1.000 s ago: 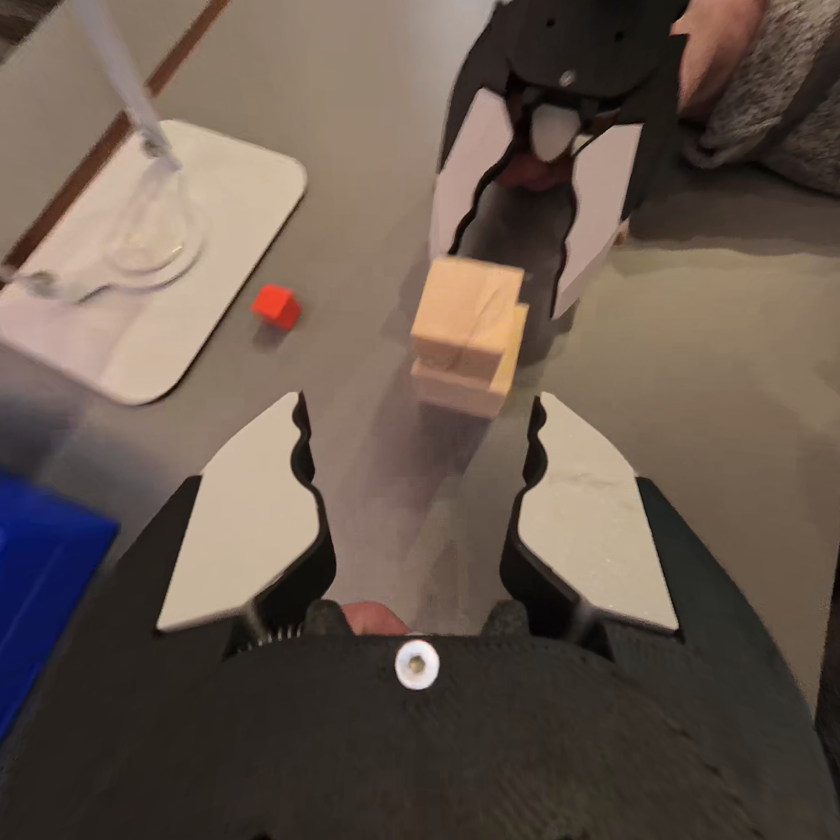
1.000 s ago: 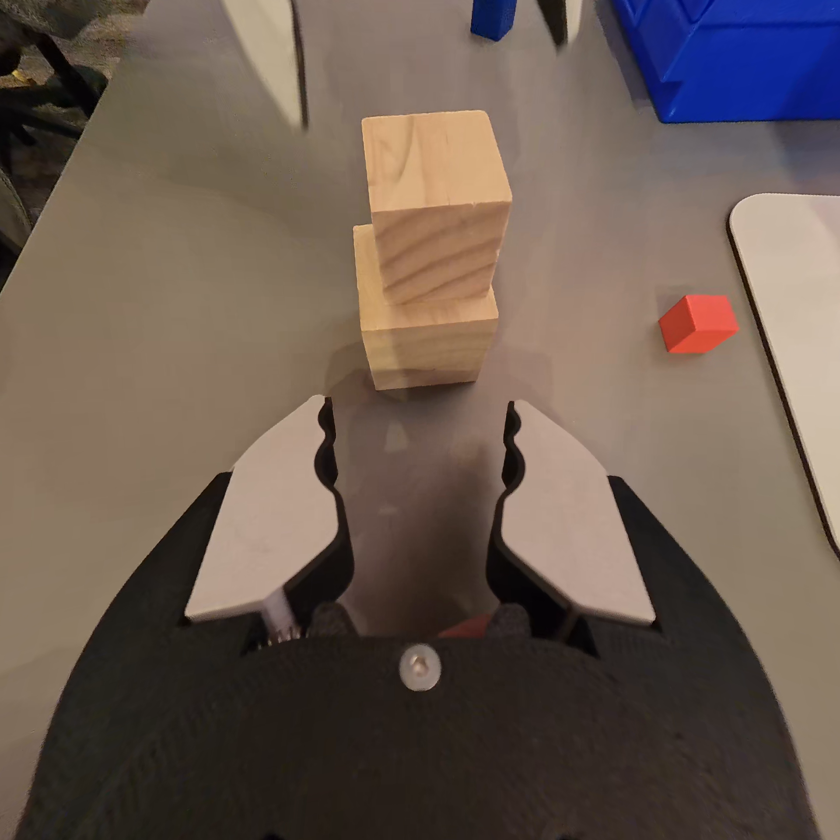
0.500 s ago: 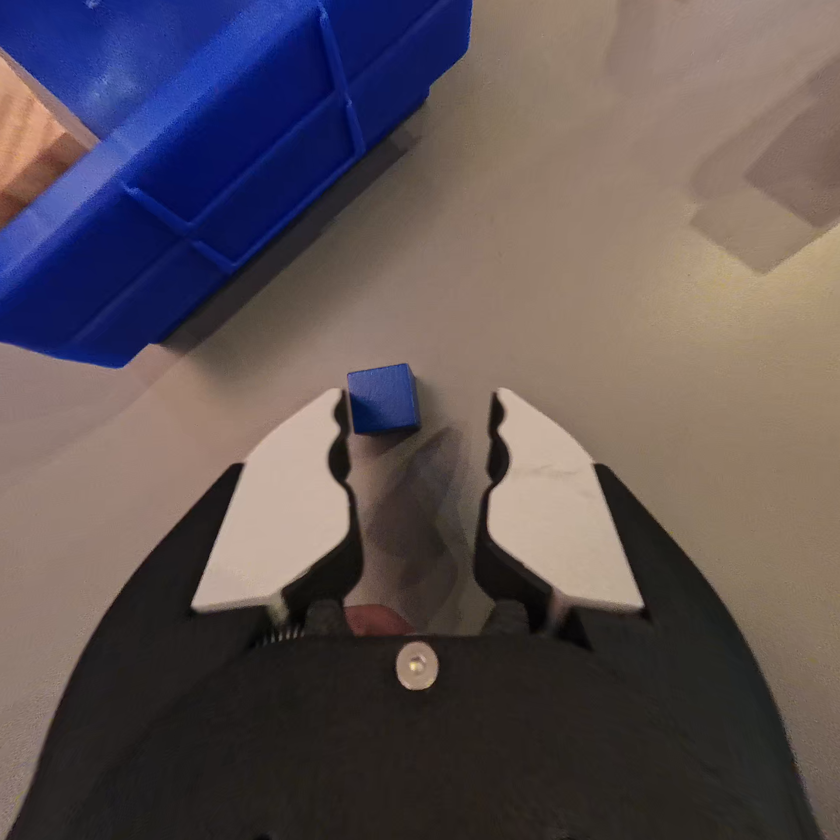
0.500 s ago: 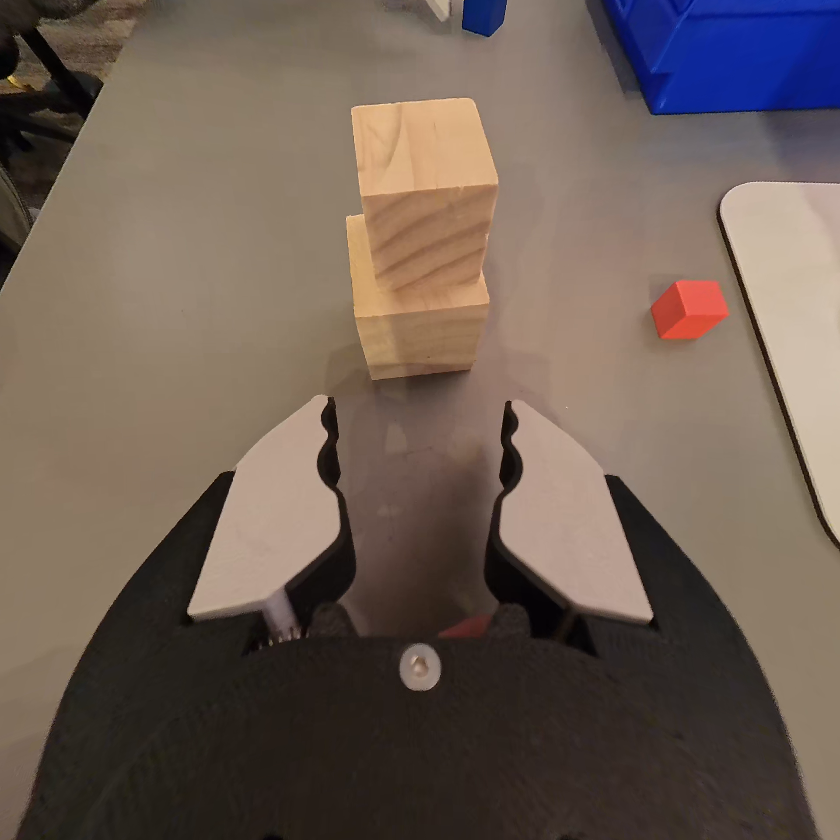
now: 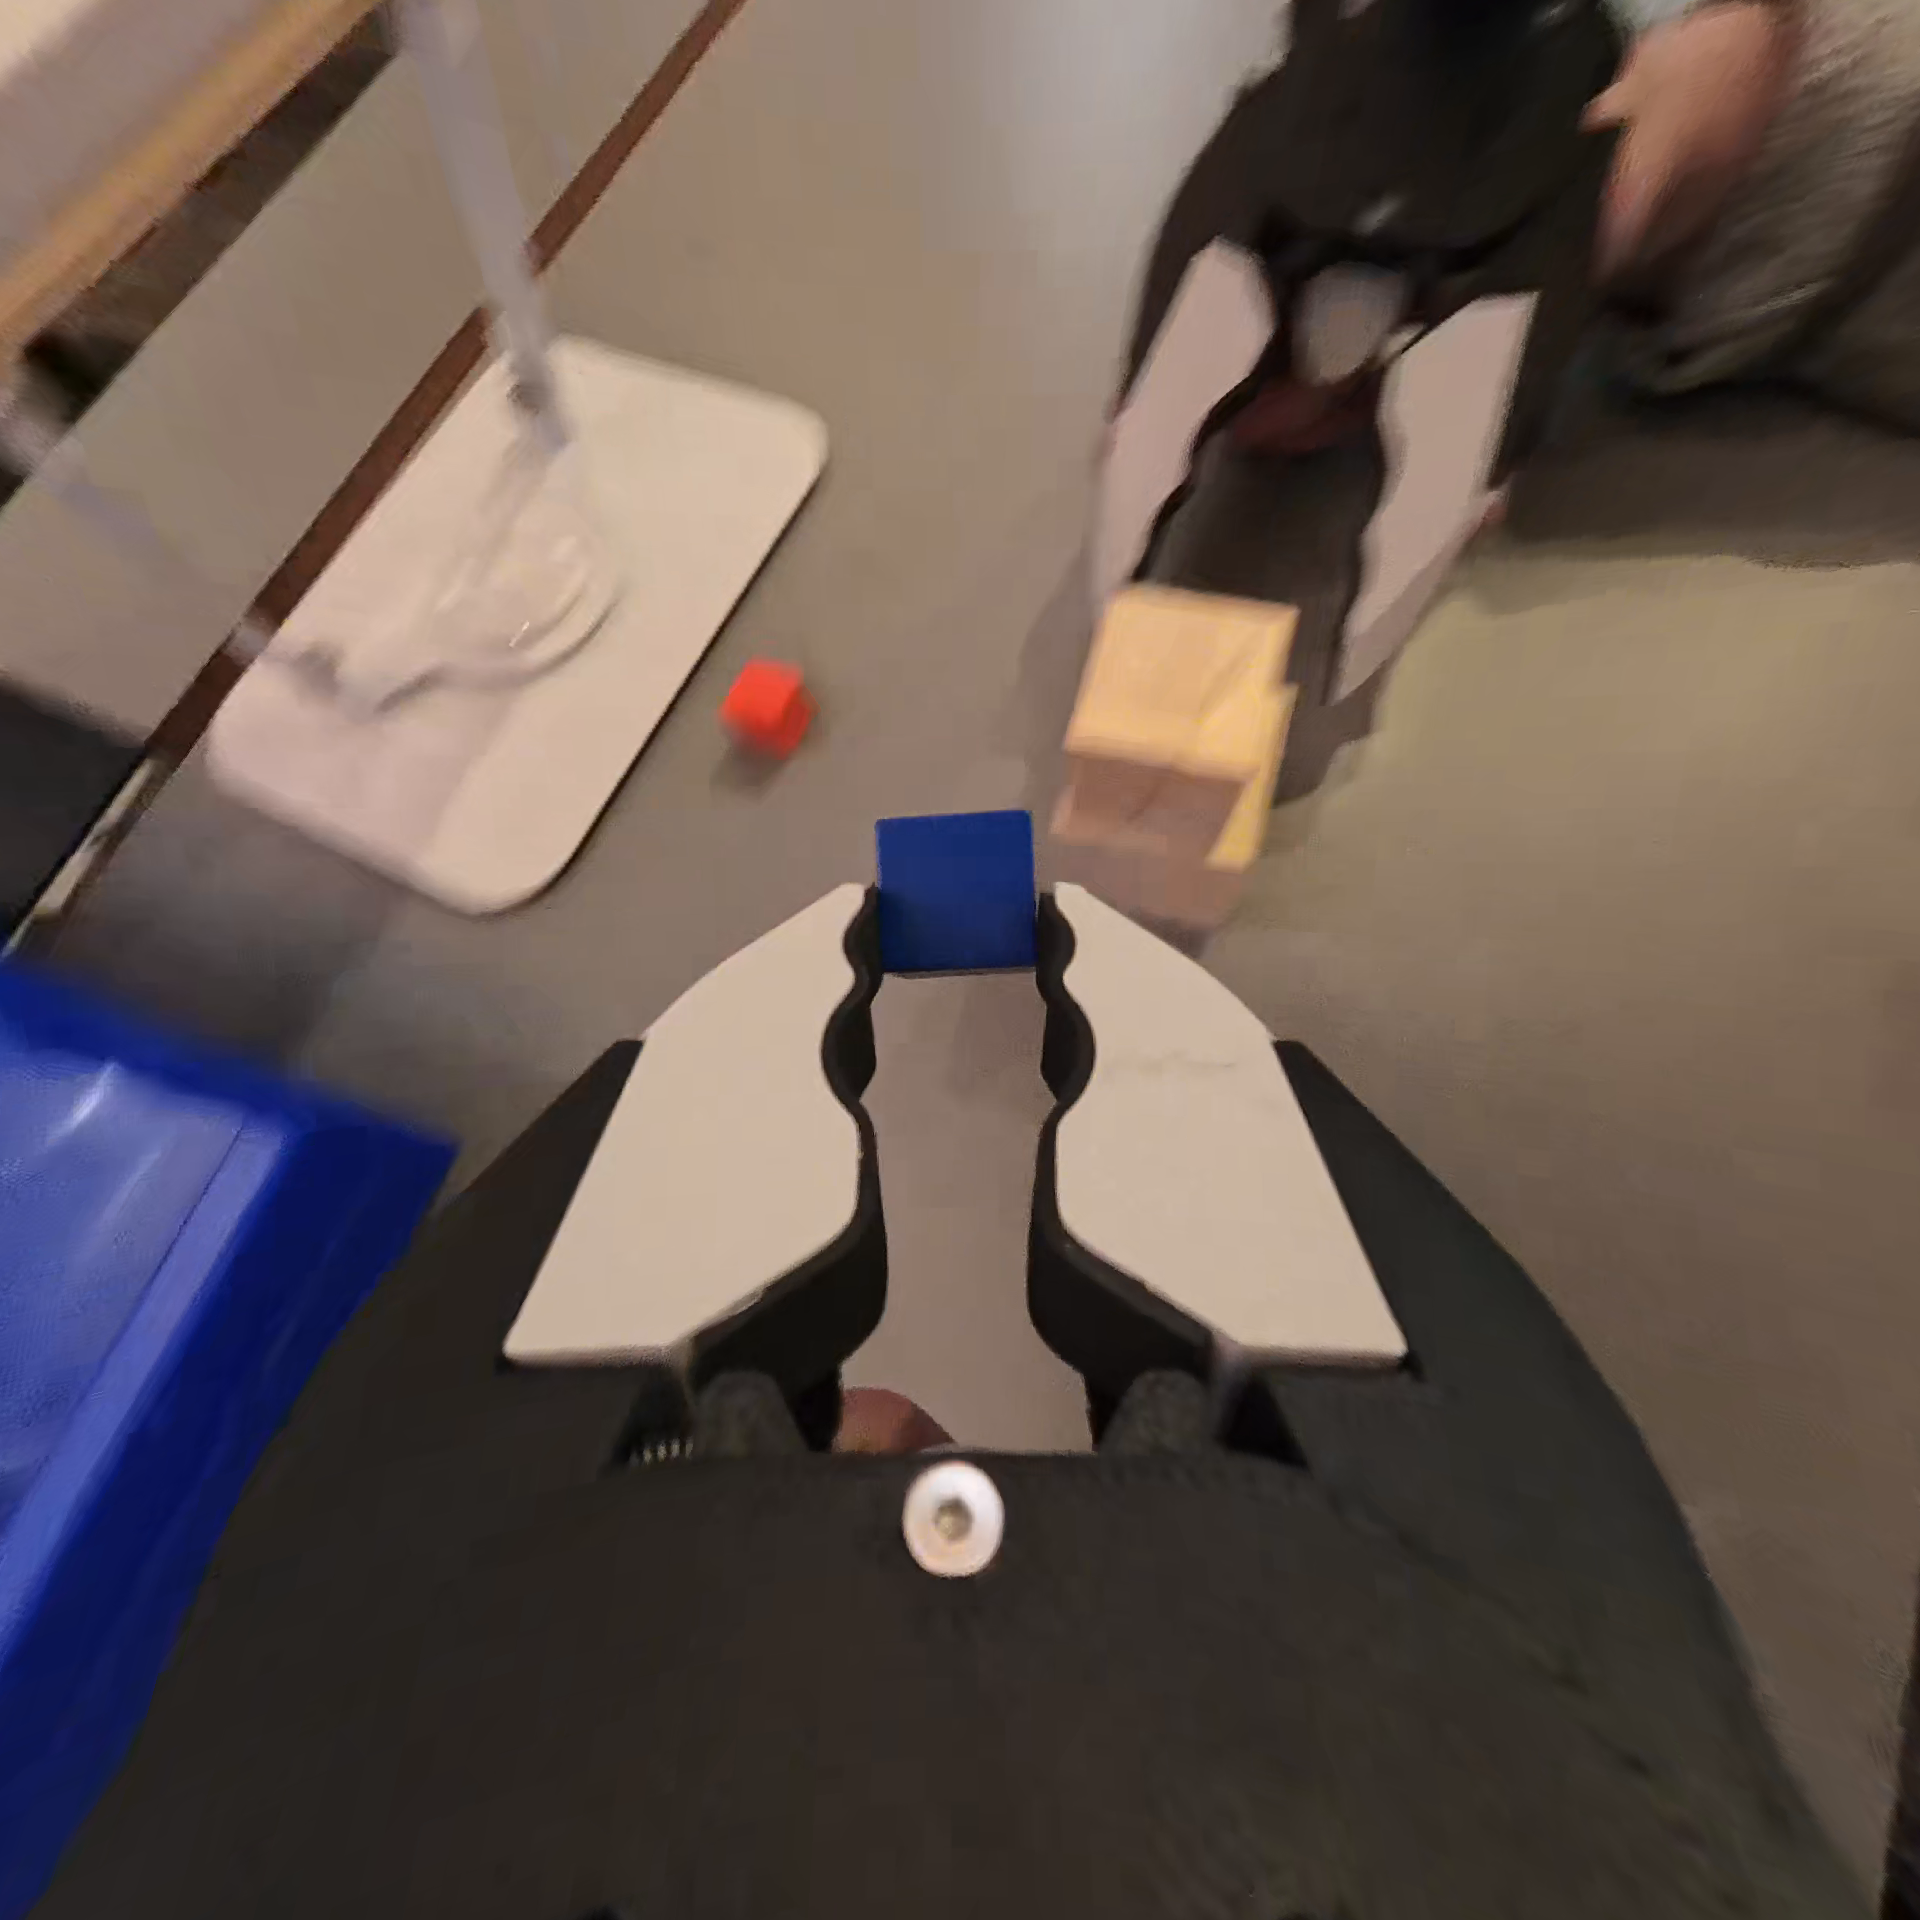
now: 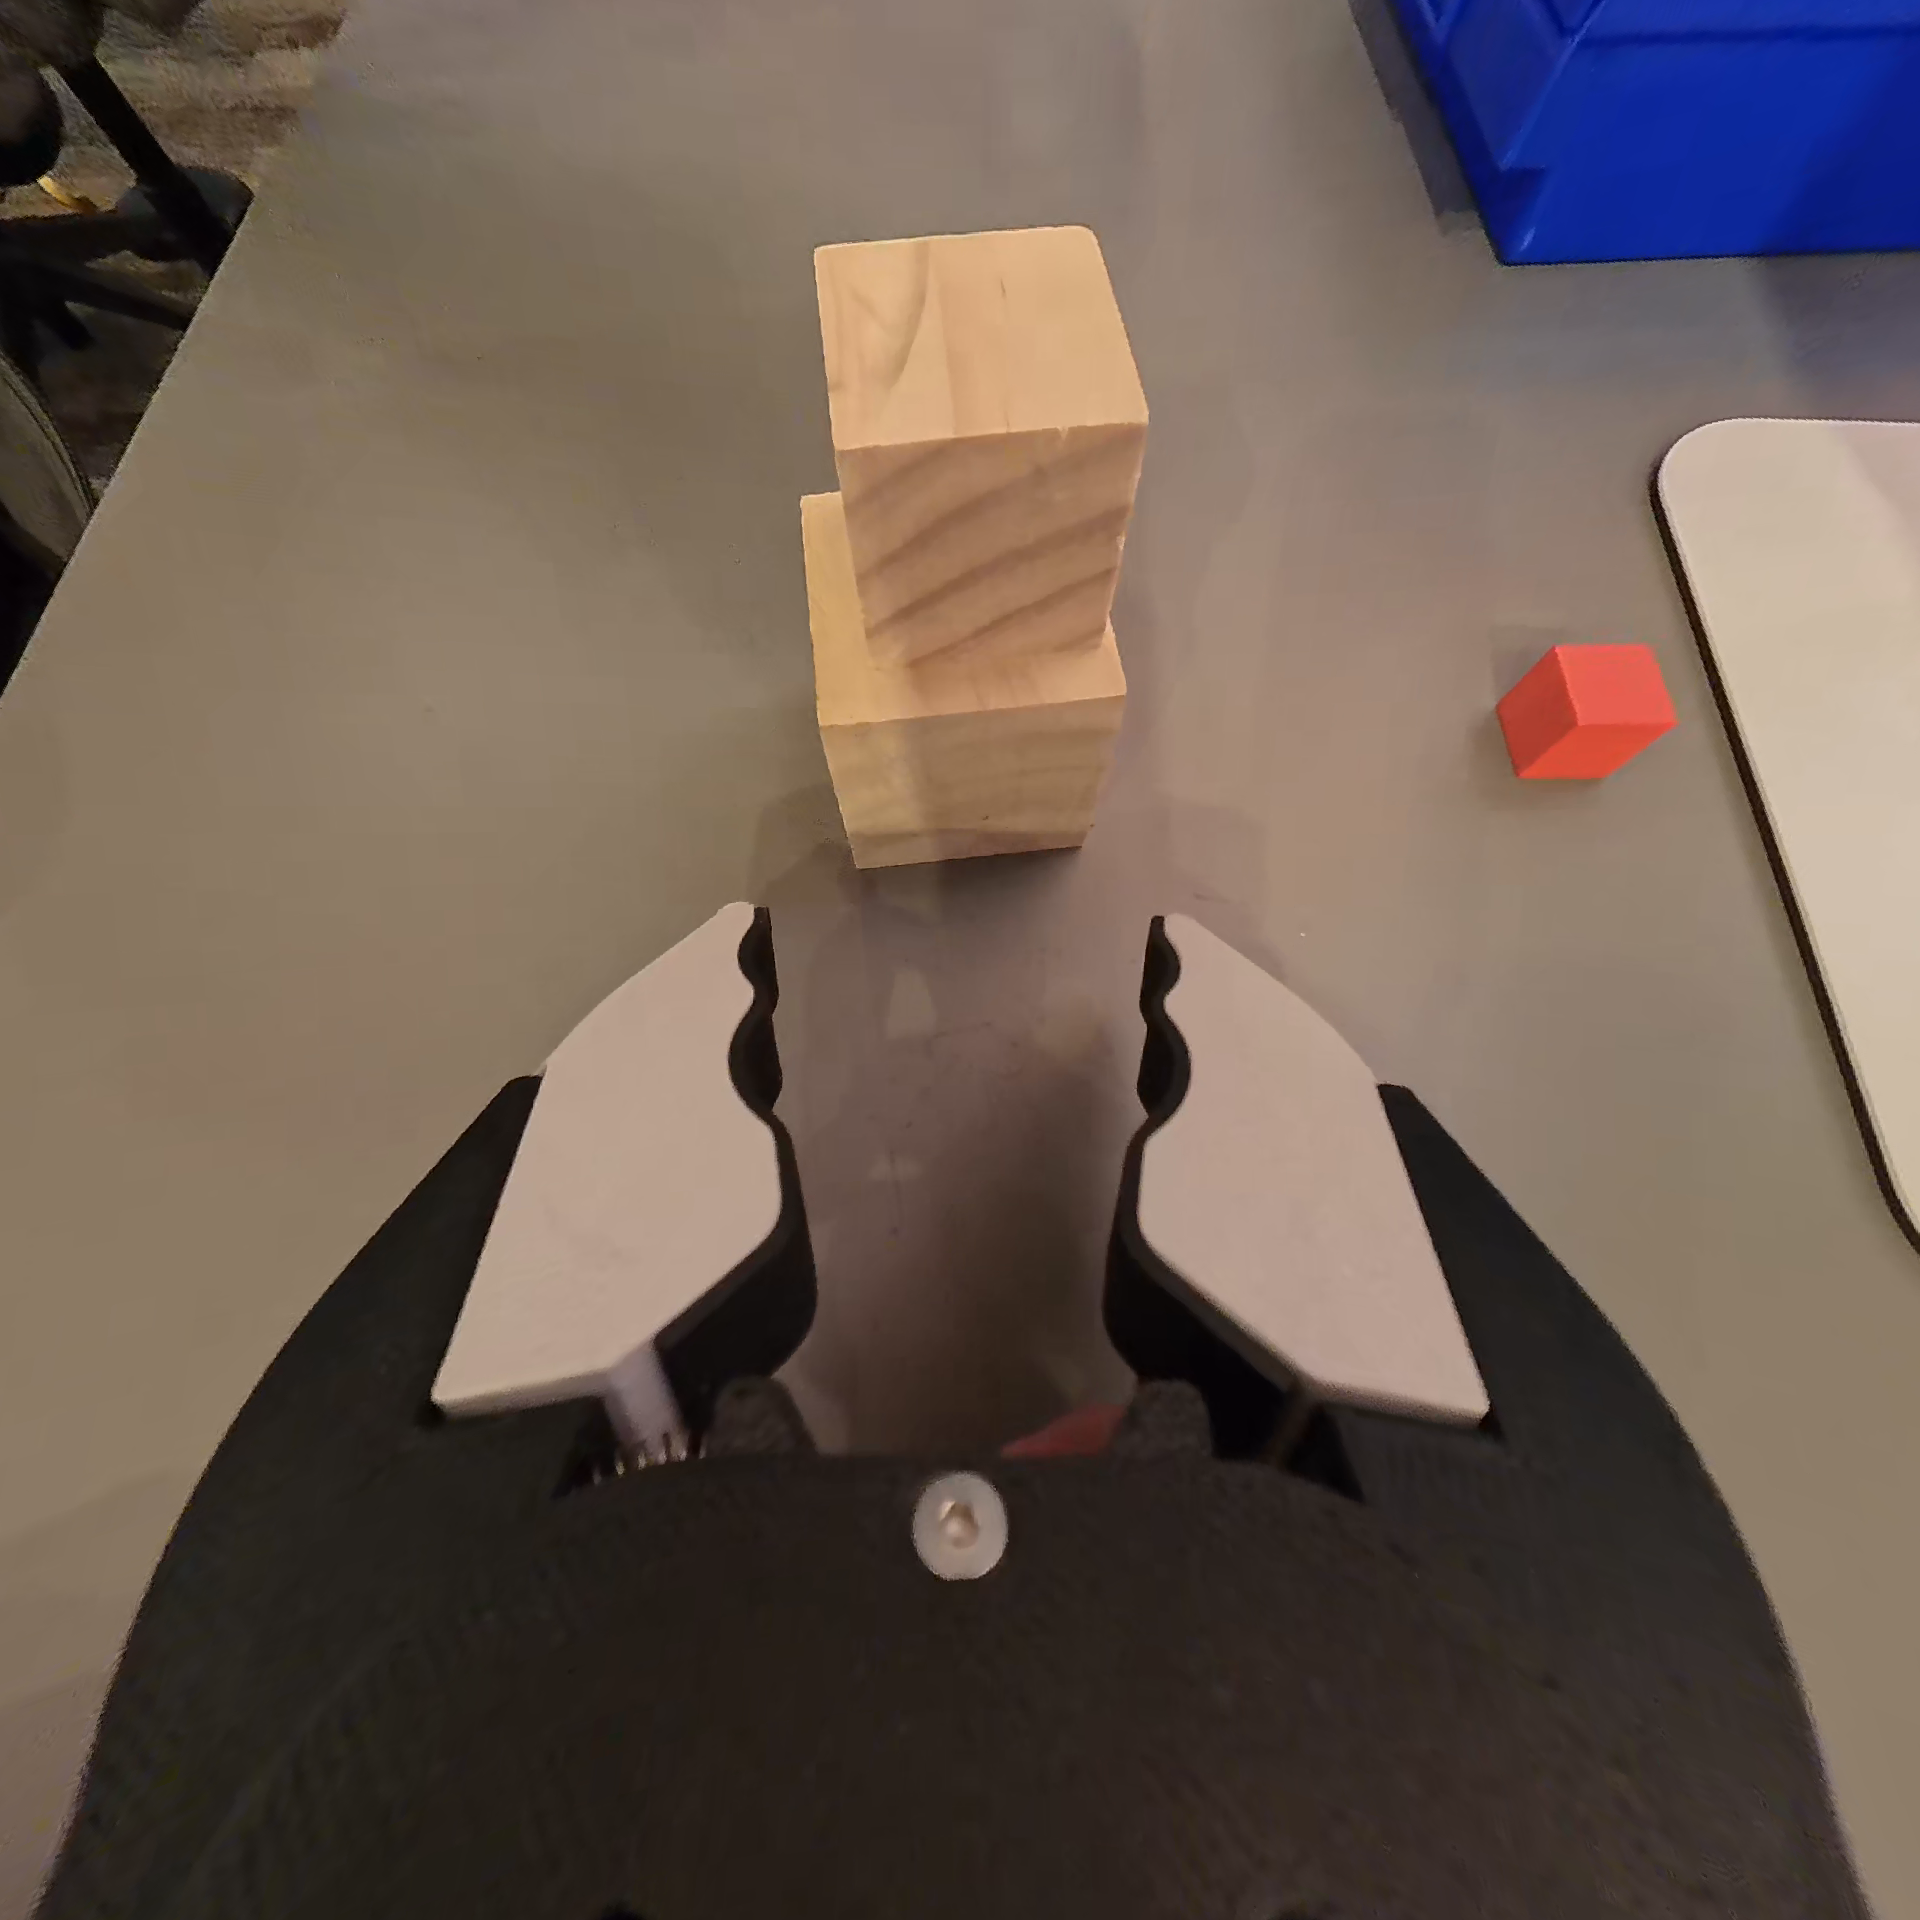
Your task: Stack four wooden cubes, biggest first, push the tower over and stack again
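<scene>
Blue cube (image 5: 956,894), small, matte, square-edged

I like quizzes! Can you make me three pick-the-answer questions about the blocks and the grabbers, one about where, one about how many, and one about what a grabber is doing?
1. Where does the red cube lie?
A. on the table beside the wooden tower
B. on top of the tower
C. inside the blue bin

2. How many wooden blocks stand in the tower?
A. one
B. two
C. four

3. What is the left gripper doing?
A. standing open and empty
B. pinching the red cube
C. pinching the blue cube

Answers:
1. A, it sits alone on the grey table.
2. B, one block rests on another.
3. C, its fingers press both sides of the blue cube.
</scene>
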Demonstrator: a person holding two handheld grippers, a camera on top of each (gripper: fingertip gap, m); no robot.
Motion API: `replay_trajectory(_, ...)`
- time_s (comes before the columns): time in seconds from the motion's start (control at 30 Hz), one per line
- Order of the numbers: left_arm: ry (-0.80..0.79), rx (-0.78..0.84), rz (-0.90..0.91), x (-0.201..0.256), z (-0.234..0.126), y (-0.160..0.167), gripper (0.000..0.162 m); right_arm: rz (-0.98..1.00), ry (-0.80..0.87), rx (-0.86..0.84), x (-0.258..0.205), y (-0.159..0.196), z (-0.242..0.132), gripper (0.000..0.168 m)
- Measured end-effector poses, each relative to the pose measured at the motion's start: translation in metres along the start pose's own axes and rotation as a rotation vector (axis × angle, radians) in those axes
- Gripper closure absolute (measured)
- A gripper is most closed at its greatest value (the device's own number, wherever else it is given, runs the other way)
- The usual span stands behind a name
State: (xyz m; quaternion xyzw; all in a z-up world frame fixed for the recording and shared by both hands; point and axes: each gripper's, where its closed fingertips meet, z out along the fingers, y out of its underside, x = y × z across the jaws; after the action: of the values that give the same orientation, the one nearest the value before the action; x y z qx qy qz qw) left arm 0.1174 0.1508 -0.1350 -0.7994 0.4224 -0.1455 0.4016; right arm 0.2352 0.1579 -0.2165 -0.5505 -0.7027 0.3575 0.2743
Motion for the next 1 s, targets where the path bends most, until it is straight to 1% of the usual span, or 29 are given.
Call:
replay_trajectory(0.03,0.044,0.012,0.02,0.013,0.008,-0.015,0.134,-0.001,0.0,0.0,0.0,0.0,0.0,0.1)
replay_trajectory(0.1,0.107,-0.023,0.079,0.032,0.022,-0.031,0.134,-0.004,-0.001,-0.002,-0.001,0.0,0.0,0.1)
replay_trajectory(0.13,0.149,-0.056,0.085,0.041,0.028,-0.034,0.134,-0.005,-0.002,-0.002,-0.001,0.0,0.0,0.1)
replay_trajectory(0.2,0.173,-0.093,0.101,0.046,0.039,-0.037,0.134,-0.009,-0.007,-0.007,-0.002,0.001,0.001,0.1)
replay_trajectory(0.3,0.213,-0.157,0.099,0.047,0.047,-0.031,0.134,-0.017,-0.012,-0.019,-0.003,0.002,0.002,0.1)
replay_trajectory(0.33,0.233,-0.165,0.085,0.048,0.048,-0.03,0.127,-0.019,-0.013,-0.019,-0.003,0.002,0.002,0.1)
replay_trajectory(0.37,0.251,-0.197,0.092,0.051,0.049,-0.025,0.105,-0.02,-0.013,-0.018,-0.003,0.002,0.002,0.1)
replay_trajectory(0.4,0.229,-0.188,0.107,0.049,0.05,-0.026,0.089,-0.019,-0.014,-0.018,-0.003,0.002,0.002,0.1)
replay_trajectory(0.43,0.217,-0.146,0.117,0.046,0.048,-0.033,0.08,-0.018,-0.015,-0.018,-0.004,0.002,0.002,0.1)
replay_trajectory(0.47,0.238,-0.103,0.114,0.045,0.044,-0.038,0.074,-0.018,-0.015,-0.017,-0.003,0.002,0.002,0.1)
replay_trajectory(0.5,0.237,-0.059,0.11,0.037,0.04,-0.044,0.071,-0.017,-0.015,-0.015,-0.003,0.002,0.001,0.1)
replay_trajectory(0.53,0.209,-0.02,0.111,0.022,0.036,-0.047,0.075,-0.015,-0.014,-0.011,-0.003,0.001,0.001,0.1)
replay_trajectory(0.57,0.19,0.026,0.099,0.005,0.032,-0.049,0.083,-0.012,-0.014,-0.007,-0.003,0.001,0.001,0.1)
replay_trajectory(0.6,0.182,0.085,0.047,-0.014,0.03,-0.052,0.092,-0.011,-0.014,-0.003,-0.003,0.0,0.0,0.1)
replay_trajectory(0.63,0.142,0.122,-0.01,-0.036,0.032,-0.051,0.104,-0.01,-0.015,-0.001,-0.003,0.0,0.0,0.1)
replay_trajectory(0.67,0.093,0.106,-0.014,-0.053,0.039,-0.043,0.106,-0.01,-0.016,-0.001,-0.003,0.0,0.0,0.1)
replay_trajectory(0.73,0.063,0.038,0.006,-0.065,0.059,-0.028,0.114,-0.009,-0.02,-0.005,-0.003,0.001,0.001,0.1)
replay_trajectory(0.77,0.06,0.0,0.02,-0.065,0.071,-0.023,0.117,-0.008,-0.022,-0.007,-0.003,0.001,0.001,0.1)
replay_trajectory(0.87,0.006,-0.134,0.167,-0.067,0.107,-0.007,0.12,-0.002,-0.027,-0.001,-0.003,0.0,0.0,0.101)
replay_trajectory(0.9,-0.008,-0.165,0.192,-0.069,0.117,-0.004,0.122,-0.002,-0.028,0.001,-0.003,0.0,0.0,0.101)
replay_trajectory(1.0,0.018,-0.218,0.211,-0.066,0.14,0.003,0.127,-0.003,-0.029,0.001,-0.003,0.0,0.0,0.101)
